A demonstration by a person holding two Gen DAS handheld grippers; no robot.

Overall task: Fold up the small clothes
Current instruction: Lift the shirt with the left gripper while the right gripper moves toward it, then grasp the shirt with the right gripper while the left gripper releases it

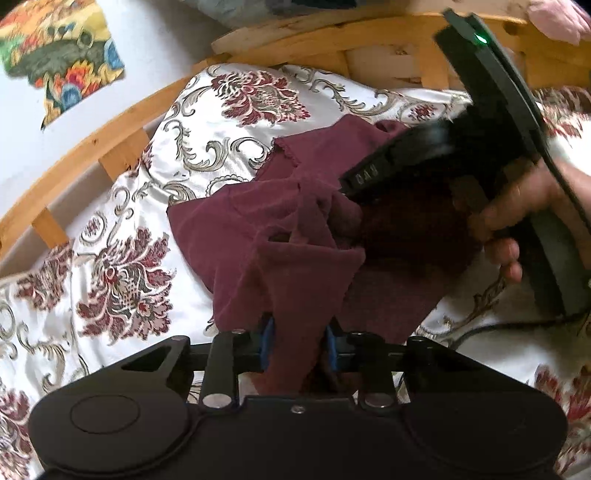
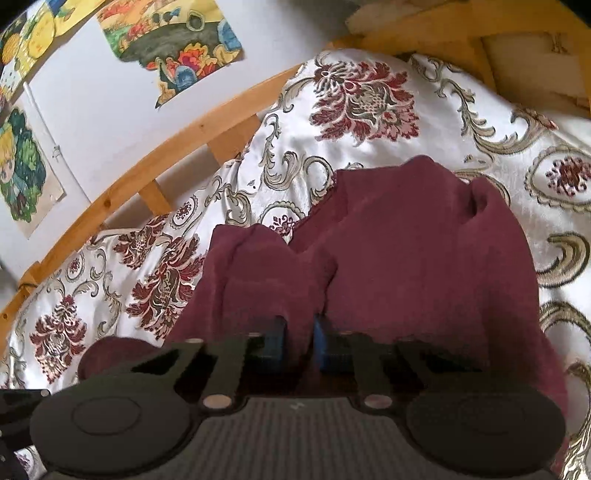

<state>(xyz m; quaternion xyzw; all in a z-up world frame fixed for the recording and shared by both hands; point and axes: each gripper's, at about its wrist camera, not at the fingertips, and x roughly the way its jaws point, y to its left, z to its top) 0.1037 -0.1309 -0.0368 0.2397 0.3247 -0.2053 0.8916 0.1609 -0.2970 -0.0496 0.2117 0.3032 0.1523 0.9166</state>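
A maroon garment [image 1: 258, 221] lies crumpled on the floral bedspread [image 1: 122, 266]. In the left wrist view my left gripper [image 1: 299, 332] is shut on a bunched fold at the garment's near edge, the cloth pinched between its blue pads [image 1: 267, 334]. My right gripper [image 1: 345, 192] comes in from the right, held by a hand [image 1: 517, 214], with its tips buried in the cloth. In the right wrist view the right gripper [image 2: 301, 343] is shut on a ridge of the maroon garment [image 2: 406, 251], which rises between its blue pads [image 2: 325, 345].
A wooden bed frame [image 1: 110, 147] curves along the far side, against a white wall with colourful pictures [image 2: 173, 40]. A black cable [image 1: 480, 328] lies on the bedspread at the right. A pink cloth [image 1: 557, 18] sits at the top right.
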